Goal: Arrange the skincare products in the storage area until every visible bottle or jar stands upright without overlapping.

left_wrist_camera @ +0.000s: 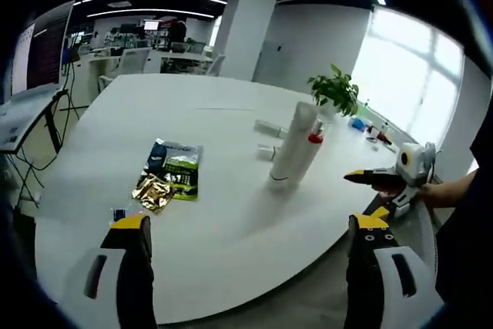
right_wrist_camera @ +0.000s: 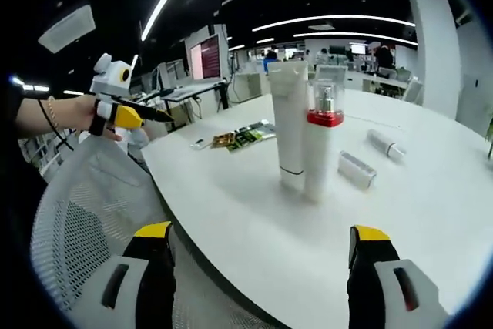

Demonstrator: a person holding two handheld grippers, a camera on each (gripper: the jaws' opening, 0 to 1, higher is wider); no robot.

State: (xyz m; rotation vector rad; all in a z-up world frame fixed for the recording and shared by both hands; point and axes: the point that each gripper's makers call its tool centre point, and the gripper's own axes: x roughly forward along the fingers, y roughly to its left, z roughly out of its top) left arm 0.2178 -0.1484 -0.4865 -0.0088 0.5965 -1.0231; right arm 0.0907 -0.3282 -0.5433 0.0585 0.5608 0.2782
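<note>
A tall white tube [left_wrist_camera: 295, 146] [right_wrist_camera: 287, 121] stands upright on the white table [left_wrist_camera: 216, 229]. A white bottle with a red collar and clear cap [left_wrist_camera: 314, 137] [right_wrist_camera: 323, 140] stands right beside it. Two small white bottles lie on their sides further back: one [left_wrist_camera: 266, 152] [right_wrist_camera: 356, 169] close to the tube, the other [left_wrist_camera: 269, 126] [right_wrist_camera: 385, 145] beyond it. My left gripper [left_wrist_camera: 253, 225] [right_wrist_camera: 127, 115] is open and off the table's edge. My right gripper [right_wrist_camera: 262, 233] [left_wrist_camera: 381, 180] is also open, short of the products.
Green and gold sachets [left_wrist_camera: 171, 172] [right_wrist_camera: 245, 136] lie flat on the table, with a small packet [left_wrist_camera: 118, 213] nearer the edge. A potted plant [left_wrist_camera: 337, 92] stands at the far side. A white mesh chair [right_wrist_camera: 85, 206] sits below the table edge. Desks and monitors fill the background.
</note>
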